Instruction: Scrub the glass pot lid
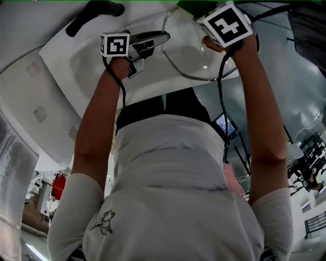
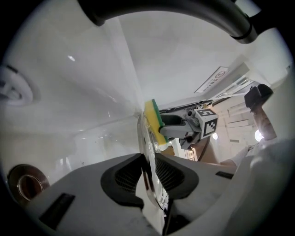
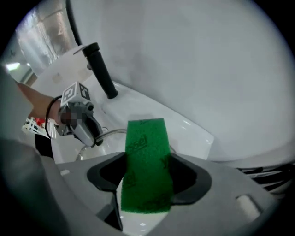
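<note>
My left gripper [image 1: 138, 55] holds the glass pot lid [image 1: 201, 69] by its rim over the white sink [image 1: 76, 63]. In the left gripper view the lid [image 2: 146, 138] stands edge-on, with both pads of the left gripper [image 2: 148, 173] pressed on it. My right gripper [image 3: 146, 177] is shut on a green-and-yellow sponge [image 3: 146, 147]. That sponge [image 2: 154, 120] lies against the lid's far upper edge, yellow side toward the glass. From the right gripper view the left gripper [image 3: 93, 136] and the lid's rim [image 3: 113, 132] show just beyond the sponge.
A black faucet lever [image 1: 94, 15] reaches over the back of the sink. The drain [image 2: 27, 182] sits low in the basin, left of the lid. White wall rises behind. The person's torso fills the head view's lower part.
</note>
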The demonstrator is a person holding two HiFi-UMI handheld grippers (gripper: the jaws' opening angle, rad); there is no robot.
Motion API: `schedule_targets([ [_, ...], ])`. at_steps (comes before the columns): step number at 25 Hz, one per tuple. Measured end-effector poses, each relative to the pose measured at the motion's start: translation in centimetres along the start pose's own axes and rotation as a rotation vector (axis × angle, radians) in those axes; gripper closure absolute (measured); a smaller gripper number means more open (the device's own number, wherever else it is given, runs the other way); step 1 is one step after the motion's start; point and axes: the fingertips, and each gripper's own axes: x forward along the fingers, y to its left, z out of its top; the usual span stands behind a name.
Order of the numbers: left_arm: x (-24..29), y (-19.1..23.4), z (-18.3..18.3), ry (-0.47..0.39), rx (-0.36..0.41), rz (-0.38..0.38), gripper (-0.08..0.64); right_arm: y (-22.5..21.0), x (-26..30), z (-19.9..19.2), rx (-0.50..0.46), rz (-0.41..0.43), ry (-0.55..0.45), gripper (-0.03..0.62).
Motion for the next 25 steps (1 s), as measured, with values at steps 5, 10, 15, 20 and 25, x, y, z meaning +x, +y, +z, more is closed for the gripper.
schedule_targets([
  [5,0.0,0.0,0.0,-0.006,-0.006,-0.005,0.468,4.6,0.6,1.2,-0.011,0.02,-0.022,0.302],
  [10,-0.2,0.2,0.0,-0.006,-0.01,-0.006,0.469,8.7,0.9,1.5,-0.016,0.015,-0.06,0.302],
  [15,-0.1,0.2,0.0,-0.01,-0.014,-0.013,0.471,10.7,0.2,0.2,0.057,-0.018,-0.11,0.307],
  [20,-0.1,0.1,0.0,-0.01,-0.028,-0.008,0.472,11.9,-0.8,-1.7,0.12,-0.012,-0.136,0.31],
  [25,-0.2,0.3,0.0,0.001,-0.033,0.011,0.472,14.4,-1.3,-5.0,0.056,-0.005,-0.096,0.311],
])
